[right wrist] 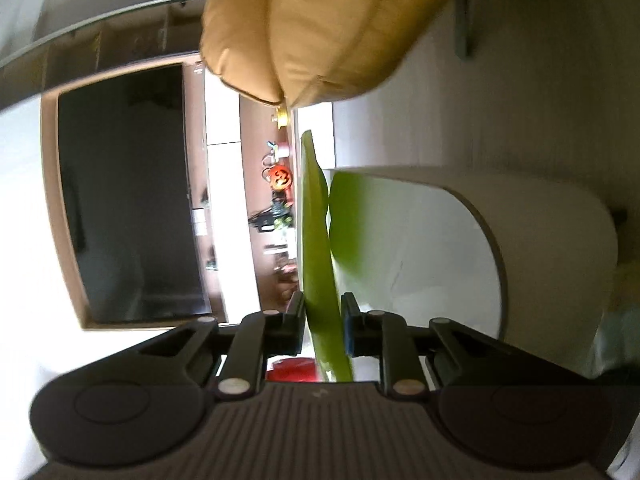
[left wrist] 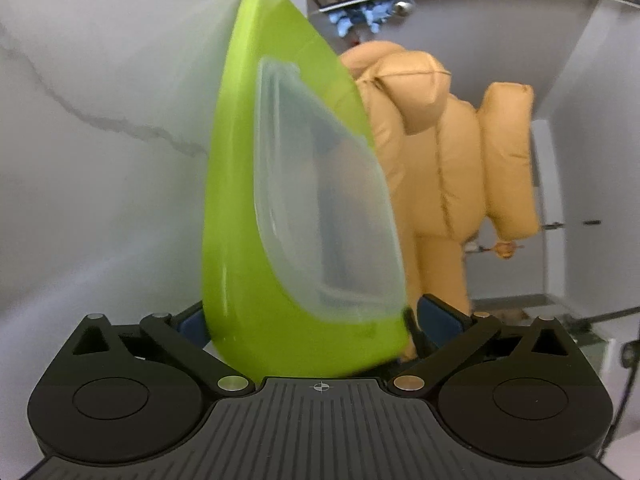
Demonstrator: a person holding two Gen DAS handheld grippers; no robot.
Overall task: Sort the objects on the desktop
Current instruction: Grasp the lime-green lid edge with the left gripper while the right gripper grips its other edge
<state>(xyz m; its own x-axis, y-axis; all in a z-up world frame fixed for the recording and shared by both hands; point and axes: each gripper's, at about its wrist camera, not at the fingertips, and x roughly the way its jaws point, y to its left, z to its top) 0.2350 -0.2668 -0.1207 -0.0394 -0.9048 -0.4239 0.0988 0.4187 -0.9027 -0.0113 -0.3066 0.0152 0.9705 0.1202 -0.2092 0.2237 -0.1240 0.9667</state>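
Observation:
A lime green lid with a clear plastic window (left wrist: pixel 248 208) fills the middle of the left wrist view, held on edge. My left gripper (left wrist: pixel 316 332) is shut on its near rim; the blue pads sit on either side. In the right wrist view the same green lid (right wrist: pixel 318 248) appears edge-on, and my right gripper (right wrist: pixel 323 330) is shut on it with a pad on each face. The clear window (left wrist: pixel 324 208) bulges toward the right.
A white marble table top (left wrist: pixel 100 140) is behind the lid and shows in the right wrist view (right wrist: pixel 432 248). A person's orange puffer sleeve (left wrist: pixel 448 152) is close behind, also in the right view (right wrist: pixel 320 24). A dark screen (right wrist: pixel 132 192) and a cluttered shelf (right wrist: pixel 280 184) stand beyond.

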